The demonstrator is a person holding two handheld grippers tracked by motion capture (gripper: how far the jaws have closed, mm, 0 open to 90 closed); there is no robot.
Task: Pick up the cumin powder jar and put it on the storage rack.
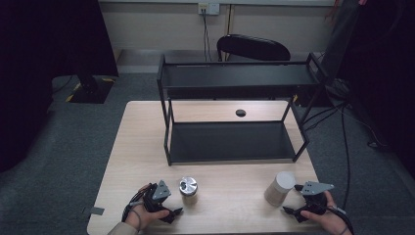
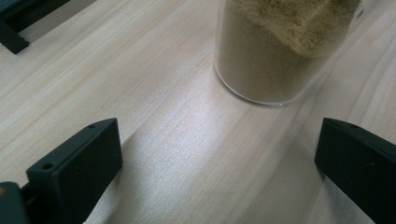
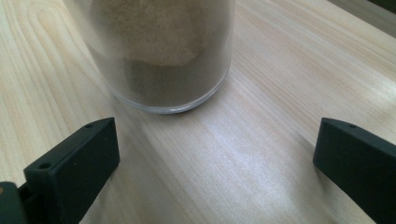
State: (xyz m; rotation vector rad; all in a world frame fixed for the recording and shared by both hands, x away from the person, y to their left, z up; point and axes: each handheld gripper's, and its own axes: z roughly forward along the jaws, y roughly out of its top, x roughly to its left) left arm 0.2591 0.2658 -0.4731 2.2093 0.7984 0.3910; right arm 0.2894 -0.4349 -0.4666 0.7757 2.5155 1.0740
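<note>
A light wooden table (image 1: 142, 147) stands on grey carpet (image 1: 58, 152), with a round cable hole (image 1: 240, 113) toward its far edge. On it sits a black two-tier metal shelf rack (image 1: 235, 110), and behind that the back of a dark chair (image 1: 253, 47) shows against a pale wall with a socket plate (image 1: 208, 8) and a cable hanging from it. The room is dim, dark shapes flank both sides, and cables (image 1: 345, 142) trail over the floor at the right.

Dim high view with dark corners; close views brighter (glass blurred), sheen on wood.
</note>
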